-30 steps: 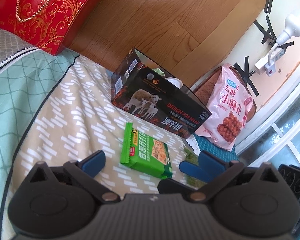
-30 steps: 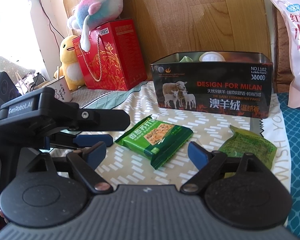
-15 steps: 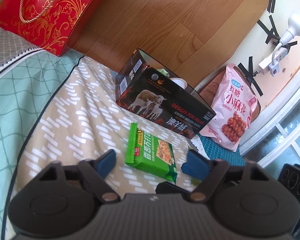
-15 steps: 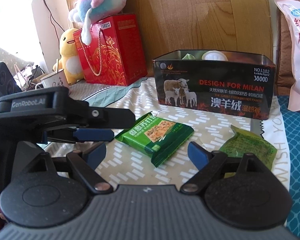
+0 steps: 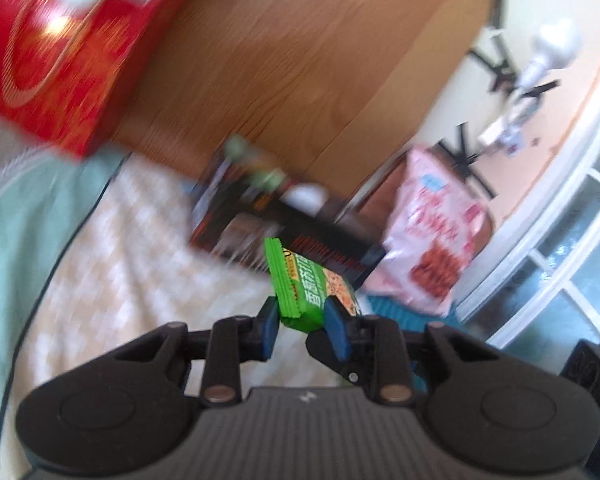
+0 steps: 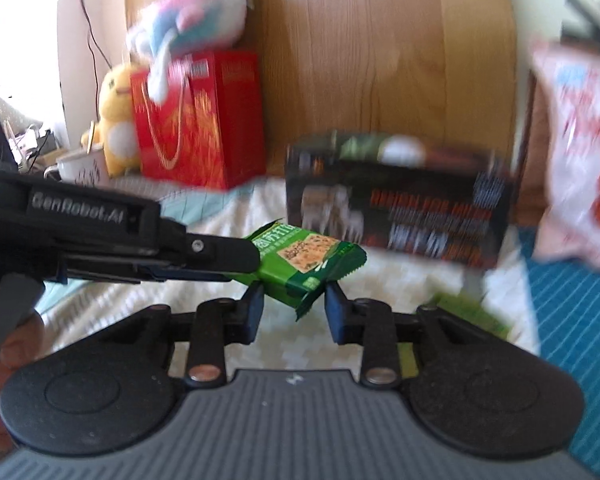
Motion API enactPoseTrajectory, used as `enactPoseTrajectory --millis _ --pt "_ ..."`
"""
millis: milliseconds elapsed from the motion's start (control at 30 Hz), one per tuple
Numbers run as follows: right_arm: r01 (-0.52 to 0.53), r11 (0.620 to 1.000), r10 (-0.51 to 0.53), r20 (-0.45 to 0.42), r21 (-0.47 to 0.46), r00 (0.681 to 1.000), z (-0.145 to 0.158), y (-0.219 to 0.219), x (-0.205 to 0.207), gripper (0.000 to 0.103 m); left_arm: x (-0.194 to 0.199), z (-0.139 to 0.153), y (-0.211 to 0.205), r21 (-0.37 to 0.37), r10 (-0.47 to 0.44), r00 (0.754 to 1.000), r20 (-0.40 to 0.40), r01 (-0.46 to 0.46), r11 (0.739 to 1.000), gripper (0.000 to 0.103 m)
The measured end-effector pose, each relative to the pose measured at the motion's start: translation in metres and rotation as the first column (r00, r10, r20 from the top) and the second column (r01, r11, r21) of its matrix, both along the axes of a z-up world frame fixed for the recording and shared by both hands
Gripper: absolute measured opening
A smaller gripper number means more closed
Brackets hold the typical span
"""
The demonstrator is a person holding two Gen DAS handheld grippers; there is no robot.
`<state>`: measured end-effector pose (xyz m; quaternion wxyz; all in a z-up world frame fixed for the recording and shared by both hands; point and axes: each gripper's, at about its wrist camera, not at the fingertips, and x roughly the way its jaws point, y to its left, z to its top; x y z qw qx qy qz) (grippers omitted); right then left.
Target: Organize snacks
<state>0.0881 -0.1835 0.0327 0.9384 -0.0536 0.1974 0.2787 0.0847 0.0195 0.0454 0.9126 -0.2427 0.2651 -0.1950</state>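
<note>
A green snack pack (image 5: 312, 284) hangs above the patterned bedspread (image 5: 120, 260), with my left gripper (image 5: 302, 316) shut on its near edge. The right wrist view shows the same pack (image 6: 308, 252) held from the left by the left gripper (image 6: 244, 264). Its near corner dips between the blue pads of my right gripper (image 6: 295, 308). Those jaws are closing around it, and I see no firm press. Behind stands the open black sheep-print box (image 6: 400, 208) with snacks inside. A second green packet (image 6: 472, 312) lies on the spread to the right.
A pink snack bag (image 5: 432, 240) leans at the right by the wooden headboard (image 5: 300, 60). A red gift bag (image 6: 200, 120), plush toys (image 6: 116, 120) and a mug (image 6: 84, 166) crowd the back left. A person's hand (image 6: 16, 352) holds the left gripper's handle.
The left gripper closed on the green pack and lifted it off the spread. The right gripper's jaws narrowed sharply around the pack's near corner. Both views are now blurred.
</note>
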Motion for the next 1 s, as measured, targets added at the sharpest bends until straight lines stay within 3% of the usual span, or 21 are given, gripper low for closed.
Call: enactPoseTrajectory --millis 100,167,200,233,300,400,500,633,733,800,933,1000 --pt "0.022 1.0 -0.024 0.082 0.021 0.996 0.023 -0.009 0.017 0.036 0.029 0.031 -0.013 0.029 -0.008 0.999 0.032 0.007 1.0 0.029" --pt "0.032 0.998 -0.035 0.064 0.045 0.997 0.037 -0.011 0.047 0.042 0.059 0.041 -0.022 0.035 0.019 0.999 0.025 -0.02 0.999 0.041" --pt "0.035 0.999 -0.037 0.055 0.035 0.998 0.04 -0.008 0.064 0.045 0.076 0.042 -0.027 0.057 0.037 0.999 0.016 -0.037 0.998 0.053" --pt "0.046 0.999 -0.047 0.04 0.012 0.998 0.041 -0.003 0.082 0.05 0.095 0.039 -0.032 0.093 0.074 0.997 -0.011 -0.073 0.993 0.054" --pt "0.078 0.997 -0.078 0.008 0.002 0.997 0.04 -0.004 0.106 0.05 0.115 0.034 -0.032 0.126 0.146 0.988 -0.043 -0.14 0.982 0.051" --pt "0.066 0.994 -0.066 -0.001 0.087 0.998 0.043 -0.03 0.098 0.051 0.106 0.033 -0.019 0.054 0.154 0.987 -0.038 -0.151 0.987 0.053" --pt "0.08 0.99 -0.081 0.006 0.112 0.997 0.037 -0.063 0.074 0.057 0.079 0.033 -0.013 0.054 0.157 0.988 -0.01 -0.156 0.986 0.053" --pt "0.127 0.978 -0.1 -0.167 0.164 0.981 0.015 -0.113 0.061 0.057 0.048 0.025 -0.024 0.055 0.077 0.997 -0.003 -0.077 0.996 0.053" --pt "0.191 0.951 -0.108 -0.315 0.243 0.943 -0.002 -0.144 0.065 0.056 0.041 0.007 -0.039 0.012 -0.011 0.995 -0.099 0.012 1.0 0.053" --pt "0.231 0.923 -0.1 -0.389 0.307 0.916 -0.01 -0.158 0.068 0.053 0.044 -0.008 -0.047 -0.044 -0.076 0.981 -0.18 0.069 0.997 0.051" --pt "0.256 0.894 -0.054 -0.479 0.368 0.876 -0.025 -0.163 0.082 0.048 0.041 -0.032 -0.066 -0.047 -0.119 0.955 -0.272 0.11 0.993 0.047" --pt "0.254 0.892 -0.034 -0.503 0.375 0.864 -0.032 -0.159 0.087 0.047 0.038 -0.041 -0.071 -0.034 -0.111 0.958 -0.266 0.106 0.994 0.041"
